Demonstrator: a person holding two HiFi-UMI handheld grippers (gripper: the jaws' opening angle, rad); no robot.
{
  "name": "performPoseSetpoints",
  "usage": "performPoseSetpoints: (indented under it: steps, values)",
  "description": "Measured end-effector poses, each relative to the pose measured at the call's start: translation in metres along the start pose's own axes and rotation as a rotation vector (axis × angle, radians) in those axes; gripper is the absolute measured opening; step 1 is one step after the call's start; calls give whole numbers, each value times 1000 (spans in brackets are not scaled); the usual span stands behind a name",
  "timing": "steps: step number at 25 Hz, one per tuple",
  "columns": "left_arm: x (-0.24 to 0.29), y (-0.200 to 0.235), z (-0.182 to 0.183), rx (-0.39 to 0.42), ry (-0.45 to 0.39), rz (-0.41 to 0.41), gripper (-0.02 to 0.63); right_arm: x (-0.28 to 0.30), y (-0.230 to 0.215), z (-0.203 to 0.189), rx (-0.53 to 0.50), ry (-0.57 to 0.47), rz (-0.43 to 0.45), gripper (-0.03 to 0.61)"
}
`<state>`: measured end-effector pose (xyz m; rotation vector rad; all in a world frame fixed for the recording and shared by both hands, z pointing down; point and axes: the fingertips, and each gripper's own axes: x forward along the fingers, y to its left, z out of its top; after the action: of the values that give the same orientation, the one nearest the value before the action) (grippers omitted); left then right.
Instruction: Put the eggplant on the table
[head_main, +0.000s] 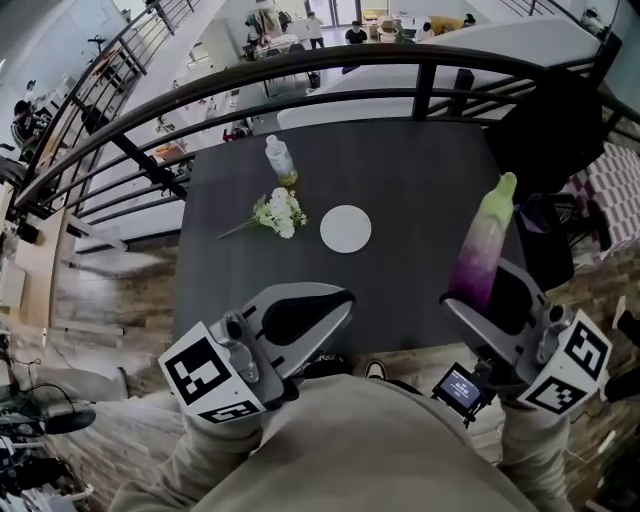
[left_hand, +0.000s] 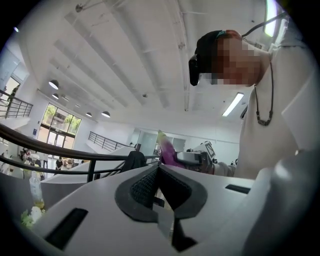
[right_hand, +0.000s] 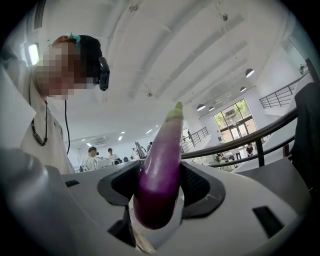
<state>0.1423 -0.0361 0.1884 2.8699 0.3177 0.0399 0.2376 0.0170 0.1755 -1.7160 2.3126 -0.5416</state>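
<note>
Clamps a long, glossy eggplant (right_hand: 162, 170), deep purple paling to green at the tip, upright between the ribbed black jaws of the right tool (right_hand: 159, 187), off the matte dark desk (head_main: 420, 180). Holds the left tool (left_hand: 159, 175) pressed together on nothing. On the desk: flat white disc (head_main: 346, 228), white flowers (head_main: 277, 213), clear bottle (head_main: 281, 160). Beyond, a curved black railing (head_main: 300, 65); beside, a wood-plank floor (head_main: 110, 300).

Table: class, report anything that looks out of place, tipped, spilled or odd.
Only the flowers stand out: they lie flat on the table near the bottle, in no vase. Nothing looks spilled or broken. The eggplant is held off the table by the right gripper.
</note>
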Motion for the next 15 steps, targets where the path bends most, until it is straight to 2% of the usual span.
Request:
performPoseSetpoints:
  steps: [11,15]
  values:
    - [-31,59,-14,-54,45,-121,5,87,0,-3,-34,87,-55,256]
    - [-43,79,-1,-73,31,-116,5,115,4,8,-45,116,-66,255]
